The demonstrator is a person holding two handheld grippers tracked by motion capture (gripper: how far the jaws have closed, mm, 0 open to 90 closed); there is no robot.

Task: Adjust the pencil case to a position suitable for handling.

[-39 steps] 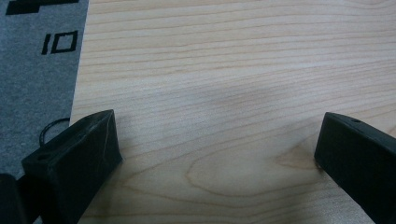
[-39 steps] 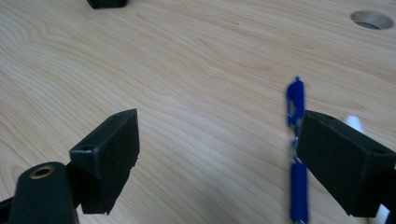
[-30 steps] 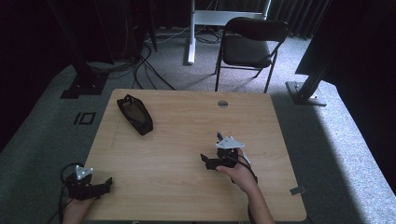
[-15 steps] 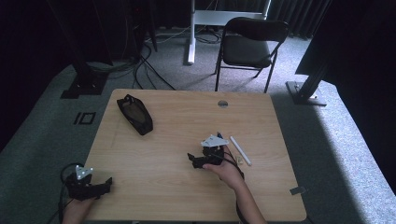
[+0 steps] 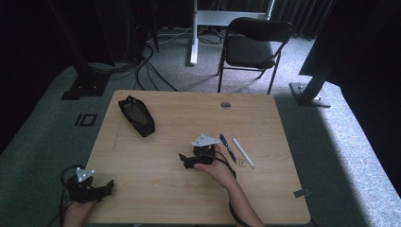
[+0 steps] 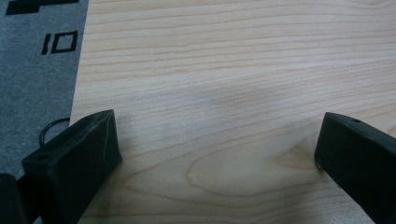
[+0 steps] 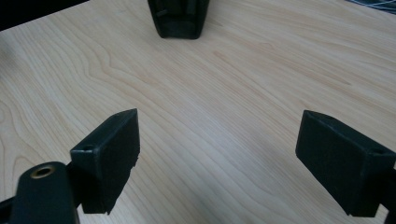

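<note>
High view: the right gripper (image 5: pixel 189 161) hovers mid-table, the pen (image 5: pixel 228 147) and white stick (image 5: pixel 243 152) just beside it at 3 o'clock, the black case (image 5: pixel 136 116) at 10 o'clock. The left gripper (image 5: pixel 104 188) sits at the table's (image 5: pixel 265 198) near-left corner.

Left gripper view: jaws wide apart over bare wood.

Right gripper view: jaws spread, nothing between; the case (image 7: pixel 179 16) lies at 12 o'clock.

Landmark: pencil case (image 5: pixel 136 116), far-left on table (image 5: pixel 156 189). Pen (image 5: pixel 228 147) and white stick (image 5: pixel 243 152) lie side by side well right and nearer; folding chair (image 5: pixel 253 47) beyond the table, farther right.
</note>
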